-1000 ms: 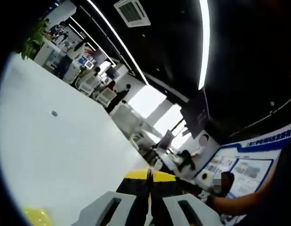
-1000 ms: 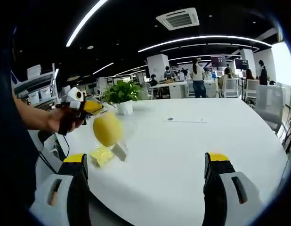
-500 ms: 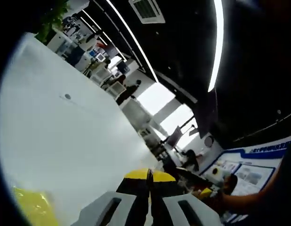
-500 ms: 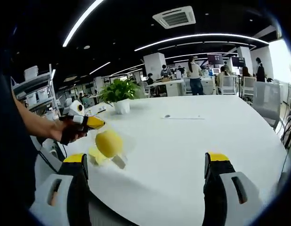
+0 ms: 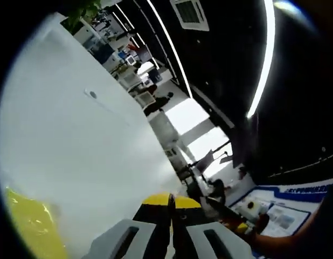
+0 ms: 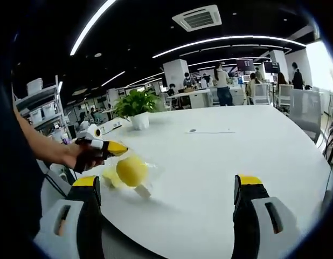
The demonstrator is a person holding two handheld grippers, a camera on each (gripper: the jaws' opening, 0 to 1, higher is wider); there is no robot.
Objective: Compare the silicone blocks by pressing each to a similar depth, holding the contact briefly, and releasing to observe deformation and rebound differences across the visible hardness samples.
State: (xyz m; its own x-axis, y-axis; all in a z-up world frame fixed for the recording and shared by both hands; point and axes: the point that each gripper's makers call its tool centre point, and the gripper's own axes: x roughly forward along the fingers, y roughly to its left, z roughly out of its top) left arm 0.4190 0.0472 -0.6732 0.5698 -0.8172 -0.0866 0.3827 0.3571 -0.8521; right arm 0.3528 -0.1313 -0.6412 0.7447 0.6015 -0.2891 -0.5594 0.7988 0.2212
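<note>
A round yellow silicone piece hangs in a clear plastic bag from my left gripper, which a hand holds at the left of the right gripper view. It is low over the white table, beside a paler yellow piece and a small grey piece. In the left gripper view the left gripper has its yellow-tipped jaws pressed together, and a yellow mass shows at lower left. My right gripper stands open and wide over the table's near edge, holding nothing.
A potted plant stands at the table's far left. A small dark fitting sits mid-table. Shelves are to the left, a chair at the right edge, and people at desks are behind.
The left gripper has come down with the bagged yellow piece, from well above the table to just over it. The left gripper view has tilted. The right gripper has stayed open.
</note>
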